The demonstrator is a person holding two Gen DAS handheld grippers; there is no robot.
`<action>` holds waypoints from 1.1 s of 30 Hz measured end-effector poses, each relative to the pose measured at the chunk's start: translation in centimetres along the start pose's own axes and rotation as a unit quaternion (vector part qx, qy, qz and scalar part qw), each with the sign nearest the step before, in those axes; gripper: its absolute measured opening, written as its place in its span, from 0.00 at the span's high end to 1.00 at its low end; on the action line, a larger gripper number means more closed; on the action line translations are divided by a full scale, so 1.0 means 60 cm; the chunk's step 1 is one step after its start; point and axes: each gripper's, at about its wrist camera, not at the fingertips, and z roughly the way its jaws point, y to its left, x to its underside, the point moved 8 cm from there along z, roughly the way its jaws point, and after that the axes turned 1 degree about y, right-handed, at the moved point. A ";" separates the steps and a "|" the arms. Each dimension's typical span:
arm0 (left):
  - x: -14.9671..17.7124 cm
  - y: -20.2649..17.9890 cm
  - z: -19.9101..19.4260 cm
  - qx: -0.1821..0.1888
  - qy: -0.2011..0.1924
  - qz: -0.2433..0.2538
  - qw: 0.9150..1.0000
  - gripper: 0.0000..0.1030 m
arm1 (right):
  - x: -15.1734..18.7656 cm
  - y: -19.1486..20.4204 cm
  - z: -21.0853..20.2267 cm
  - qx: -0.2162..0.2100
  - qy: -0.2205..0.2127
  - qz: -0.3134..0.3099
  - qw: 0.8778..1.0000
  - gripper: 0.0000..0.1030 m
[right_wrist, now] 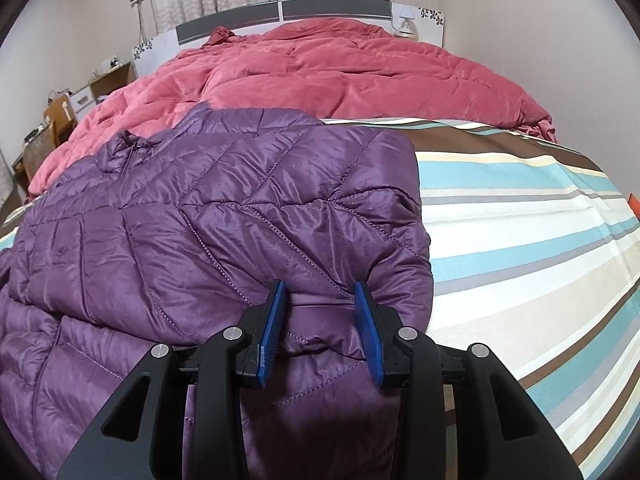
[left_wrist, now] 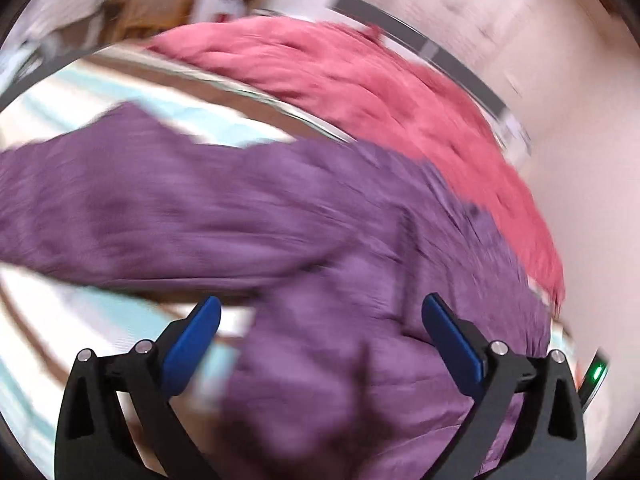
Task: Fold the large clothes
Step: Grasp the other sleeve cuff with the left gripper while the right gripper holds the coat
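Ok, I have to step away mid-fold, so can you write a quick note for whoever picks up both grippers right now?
Right hand-held gripper: fingers closed partway on a bunched fold of the purple quilted jacket at its near edge.
Left hand-held gripper: open, holds nothing, over the jacket; its view is motion-blurred.
Jacket lies on the striped sheet, pink duvet behind it.
Done: the jacket's right side looks folded in, as far as I can tell.
Left: probably the remaining folds, then smoothing.
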 end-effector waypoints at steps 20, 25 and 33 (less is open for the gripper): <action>-0.015 0.451 -0.108 -0.073 -0.132 -0.327 0.933 0.29 | -0.001 -0.003 -0.003 0.000 -0.004 0.000 1.000 0.65; -0.041 0.476 -0.085 -0.076 -0.139 -0.344 0.925 0.70 | 0.000 -0.001 -0.003 0.000 -0.004 0.001 1.000 0.65; -0.069 0.437 -0.117 -0.102 -0.187 -0.302 0.929 0.94 | -0.001 -0.002 -0.002 0.001 -0.005 -0.001 1.000 0.65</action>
